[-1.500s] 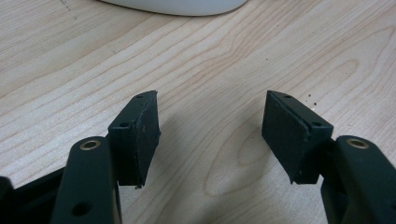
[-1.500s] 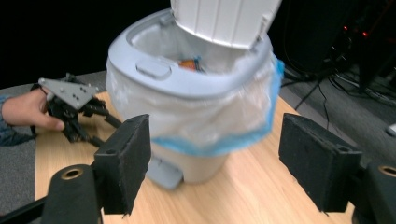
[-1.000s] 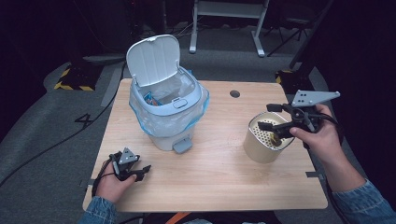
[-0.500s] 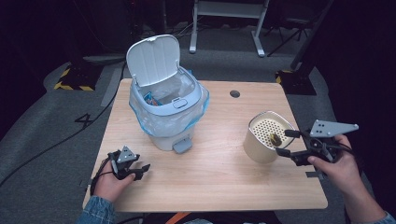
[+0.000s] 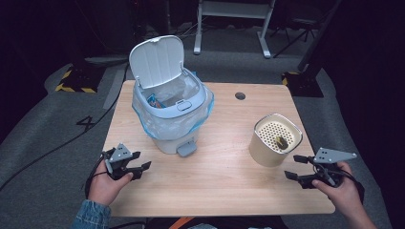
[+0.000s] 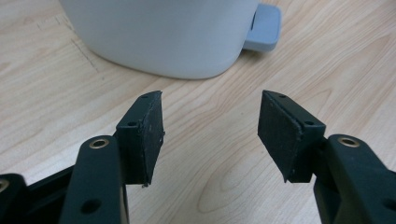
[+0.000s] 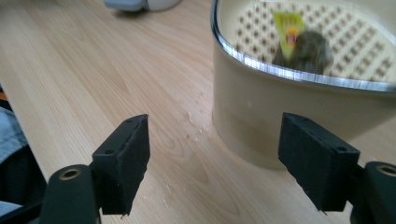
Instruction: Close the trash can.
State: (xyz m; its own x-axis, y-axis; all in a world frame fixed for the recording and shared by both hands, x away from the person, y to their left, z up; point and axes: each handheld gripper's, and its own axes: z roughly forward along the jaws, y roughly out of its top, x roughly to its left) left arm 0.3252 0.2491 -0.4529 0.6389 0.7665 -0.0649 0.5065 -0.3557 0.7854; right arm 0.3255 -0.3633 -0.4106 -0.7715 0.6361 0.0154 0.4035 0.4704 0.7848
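**Both grippers hanging empty over the near edge of the table**

The wooden table (image 5: 215,171) is lying mostly bare along its near half, with open wood between the two hands and in front of both containers. The left gripper (image 5: 136,161) is sitting at the near left corner, close to the edge; the right gripper (image 5: 296,167) is hovering at the near right, its hand half over the table's side.

The person is being cut off at the bottom of the high view, so just a denim cuff and two hands are showing. Inside the beige strainer pot (image 5: 274,140) a small dark lump with a yellow-green scrap is lying, perhaps a used tea bag; it is too blurred to say. The white pedal bin (image 5: 169,112), lid up, is holding a blue-tinted liner and something I cannot make out.

The left gripper's jaws are standing spread, having just been closing a little, with nothing between them; the bin's base and pedal are lying just ahead. The right gripper's jaws are spread wide and empty, the strainer pot standing just beyond them, apart.
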